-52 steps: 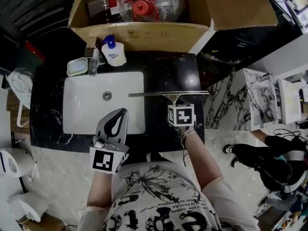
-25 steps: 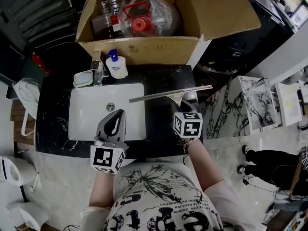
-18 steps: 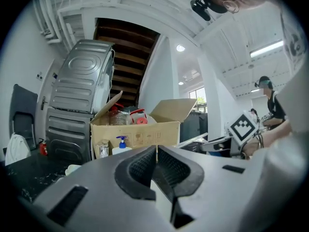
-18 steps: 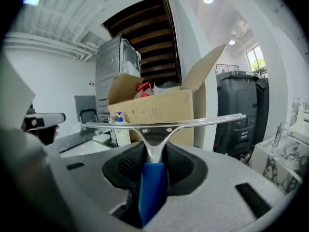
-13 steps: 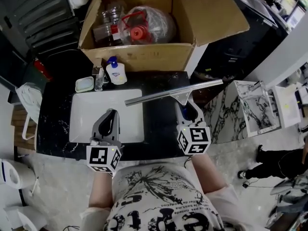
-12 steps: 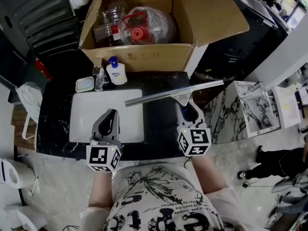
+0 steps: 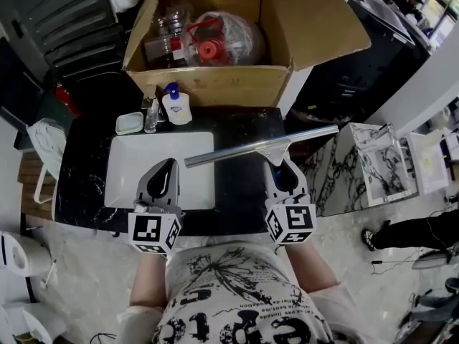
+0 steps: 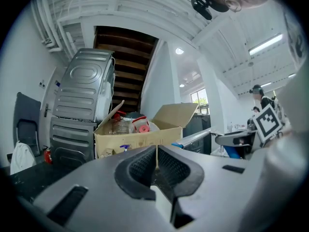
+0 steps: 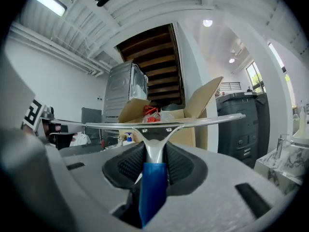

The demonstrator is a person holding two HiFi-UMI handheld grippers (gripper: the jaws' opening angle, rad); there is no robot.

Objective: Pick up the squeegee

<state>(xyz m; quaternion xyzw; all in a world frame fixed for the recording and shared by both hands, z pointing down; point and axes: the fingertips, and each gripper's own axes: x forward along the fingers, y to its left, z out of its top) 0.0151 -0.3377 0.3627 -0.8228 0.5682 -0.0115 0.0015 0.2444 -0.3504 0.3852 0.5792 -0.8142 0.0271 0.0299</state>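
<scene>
Right gripper view — right gripper [image 9: 155, 154] jaws clamped on the blue handle of the squeegee [image 9: 157, 129], blade held level; left gripper [image 8: 156, 164] jaws together, empty — beyond lie the sink [image 7: 122, 170] and cardboard box [image 7: 215, 84].

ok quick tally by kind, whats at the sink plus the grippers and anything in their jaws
grippers: 2, left gripper and right gripper
squeegee: 1, in the right jaws
sink: 1
faucet: 1
soap bottle: 1
soap dish: 1
box: 1
total: 8
</scene>
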